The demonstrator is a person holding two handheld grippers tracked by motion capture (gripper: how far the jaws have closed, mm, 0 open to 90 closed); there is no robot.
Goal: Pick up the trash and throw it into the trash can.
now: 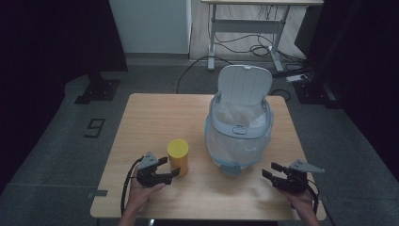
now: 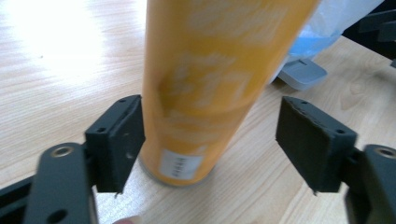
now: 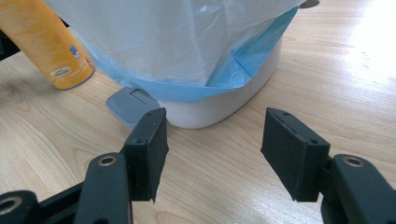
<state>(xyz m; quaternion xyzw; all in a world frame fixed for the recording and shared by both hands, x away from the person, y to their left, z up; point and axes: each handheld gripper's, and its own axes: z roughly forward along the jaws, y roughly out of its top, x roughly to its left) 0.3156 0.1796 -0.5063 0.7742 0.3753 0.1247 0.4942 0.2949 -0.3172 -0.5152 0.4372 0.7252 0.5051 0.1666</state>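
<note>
We see a yellow canister (image 1: 178, 157) standing upright on the wooden desk (image 1: 155, 113), just left of a white pedal bin (image 1: 239, 127) whose lid (image 1: 245, 84) stands open and whose clear liner bag (image 3: 187, 42) hangs over the rim. Our left gripper (image 1: 165, 168) sits at the canister's near side; in the left gripper view its fingers (image 2: 116, 140) are spread wide around the canister's base, one almost touching it, the other clear. Our right gripper (image 1: 272, 171) rests low near the bin's front right, its fingers (image 3: 290, 149) wide apart and holding nothing, aimed at the bin's base beside the grey pedal (image 3: 130, 105).
</note>
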